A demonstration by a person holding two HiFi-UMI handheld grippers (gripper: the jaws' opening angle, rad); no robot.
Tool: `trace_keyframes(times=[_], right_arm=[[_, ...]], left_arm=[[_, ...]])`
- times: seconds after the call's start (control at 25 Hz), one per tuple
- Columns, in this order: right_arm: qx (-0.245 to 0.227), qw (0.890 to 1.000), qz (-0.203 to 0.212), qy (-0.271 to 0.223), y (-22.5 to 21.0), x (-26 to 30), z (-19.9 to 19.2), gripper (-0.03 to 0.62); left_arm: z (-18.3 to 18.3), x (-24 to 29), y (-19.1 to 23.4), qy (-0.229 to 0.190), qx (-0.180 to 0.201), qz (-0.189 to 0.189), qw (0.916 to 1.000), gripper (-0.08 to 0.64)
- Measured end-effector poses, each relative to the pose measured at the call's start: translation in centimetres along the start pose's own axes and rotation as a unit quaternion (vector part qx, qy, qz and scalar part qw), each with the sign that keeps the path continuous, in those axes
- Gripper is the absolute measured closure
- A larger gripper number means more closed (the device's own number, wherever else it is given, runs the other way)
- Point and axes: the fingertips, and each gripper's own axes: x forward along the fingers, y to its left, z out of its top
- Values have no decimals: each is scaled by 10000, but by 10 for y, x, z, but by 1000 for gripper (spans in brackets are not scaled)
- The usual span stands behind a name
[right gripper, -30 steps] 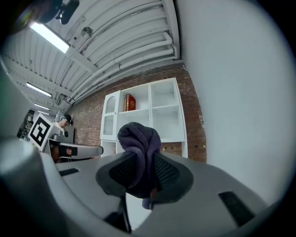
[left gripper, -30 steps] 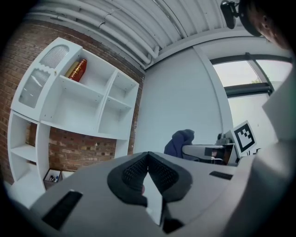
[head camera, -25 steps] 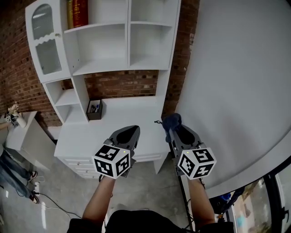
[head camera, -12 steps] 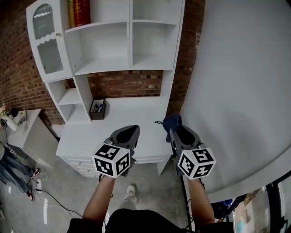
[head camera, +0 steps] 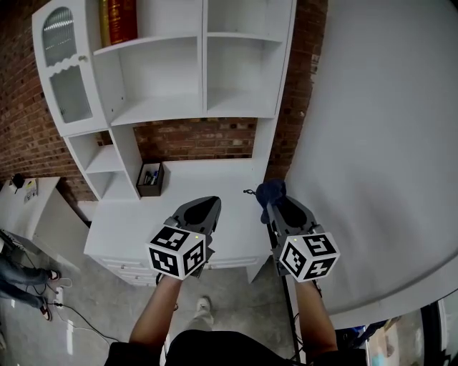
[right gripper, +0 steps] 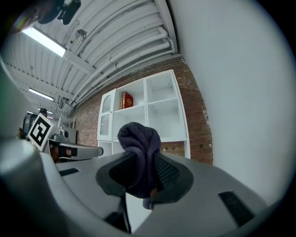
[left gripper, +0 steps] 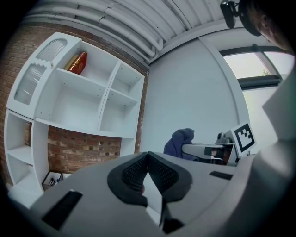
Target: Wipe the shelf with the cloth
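While right claw [right gripper: 141,175] grips bunched cloth [right gripper: 138,139], its length pointing forward toward shelf [head camera: 161,109], left claw [left gripper: 147,172] closed, empty.

Your cloth [head camera: 270,190] is dark blue; the shelf unit [head camera: 161,107] is white, its books [head camera: 122,18] red, the brick wall [head camera: 193,136] reddish-brown

The left forearm [head camera: 154,318] and right forearm [head camera: 315,323] reach up from 6 o'clock, side by side. The left hand-held gripper [head camera: 203,207] points to about 1 o'clock, its jaws pressed together with nothing between. The right hand-held gripper [head camera: 280,204] points to about 11 o'clock, its jaws squeezing a bunched dark blue cloth [head camera: 270,189].
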Motion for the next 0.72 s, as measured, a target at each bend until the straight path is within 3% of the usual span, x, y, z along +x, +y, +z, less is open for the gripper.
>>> trace_keyframes(times=[0.72], right_arm=[[-105, 9997, -232, -40, -21, 127, 30, 483]], left_arm=[[45, 81, 100, -111, 40, -303, 9995, 543]])
